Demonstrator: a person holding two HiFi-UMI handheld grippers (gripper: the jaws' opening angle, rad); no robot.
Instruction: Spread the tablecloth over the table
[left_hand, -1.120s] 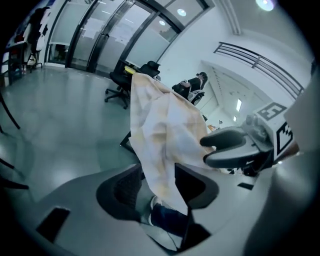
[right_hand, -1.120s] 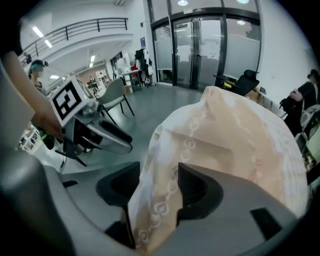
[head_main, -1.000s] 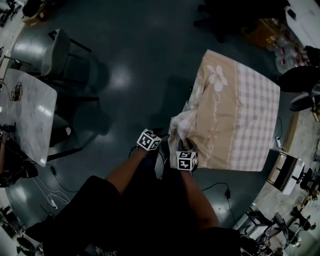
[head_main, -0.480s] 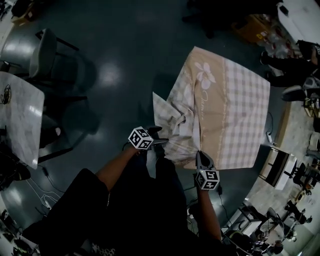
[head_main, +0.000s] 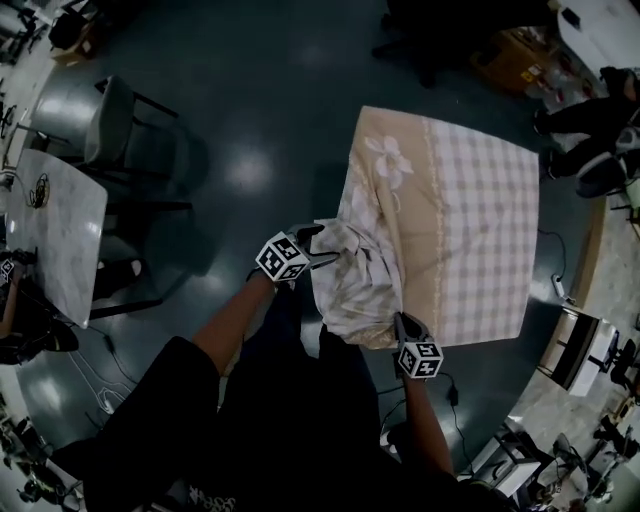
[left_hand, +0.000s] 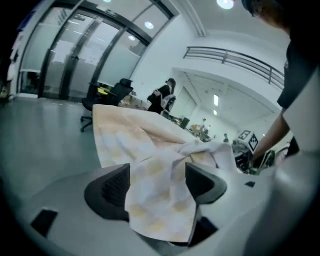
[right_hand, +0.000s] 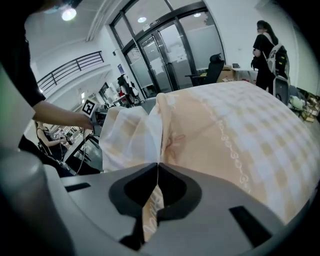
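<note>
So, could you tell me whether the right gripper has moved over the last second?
Yes. In the head view the right gripper, shut on the tablecloth, has shifted rightward along the table's near edge.

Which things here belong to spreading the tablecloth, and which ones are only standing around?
For the job: tablecloth; right gripper, jaws shut on the cloth's edge; left gripper, jaws have just been opening, cloth lying loose between them.

Standing around: grey chair; marble-top table; cardboard box.
</note>
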